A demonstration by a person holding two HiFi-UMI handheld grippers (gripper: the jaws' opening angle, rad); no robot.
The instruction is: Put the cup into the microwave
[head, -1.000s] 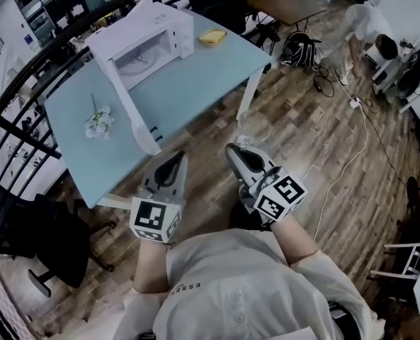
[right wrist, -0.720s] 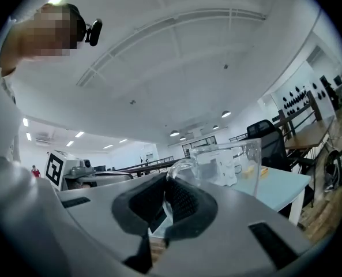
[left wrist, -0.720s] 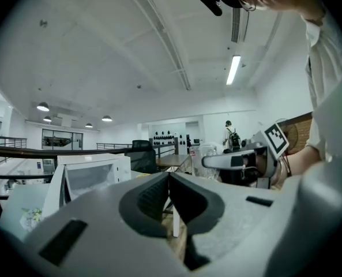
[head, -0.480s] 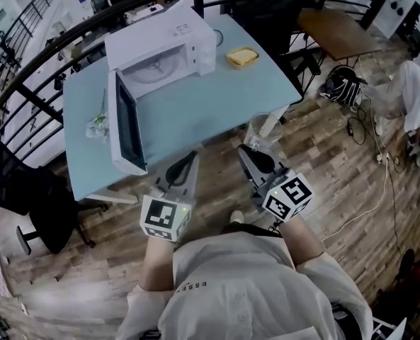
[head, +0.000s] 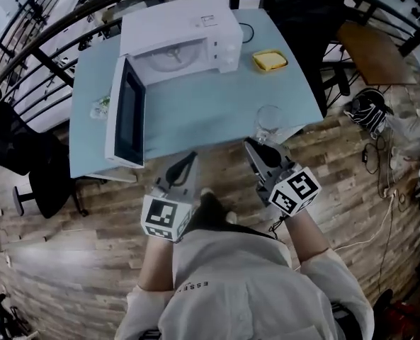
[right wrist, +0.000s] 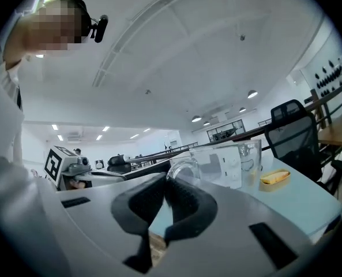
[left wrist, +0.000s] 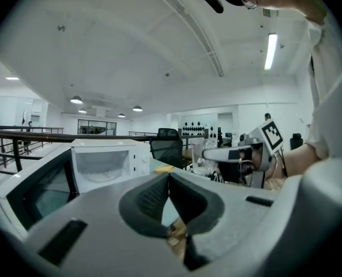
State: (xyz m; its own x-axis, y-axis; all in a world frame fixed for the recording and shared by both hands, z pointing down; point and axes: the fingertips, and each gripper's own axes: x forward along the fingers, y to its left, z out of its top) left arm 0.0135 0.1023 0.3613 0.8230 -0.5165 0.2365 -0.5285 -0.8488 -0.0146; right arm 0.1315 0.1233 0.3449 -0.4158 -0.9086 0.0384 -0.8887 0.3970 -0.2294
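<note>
The cup has reached the surface, its handle pinched by the right gripper fingers; the left gripper fingers are closed, empty. On that thin grip it may swing into the microwave door at nine o'clock.

Cool, even light fell from ceiling lamps high above the fingers, whose inner faces sat in shadow. Fisheye bending warped every edge; the cup just beyond them glinted faintly.

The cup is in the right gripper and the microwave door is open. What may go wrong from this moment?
1. The right gripper seems to hold the glass cup only by its thin handle, near the edge of the table; it may swing, slip and break.
2. The microwave door stands open toward the person; the left gripper, shut and empty, may knock it.
</note>
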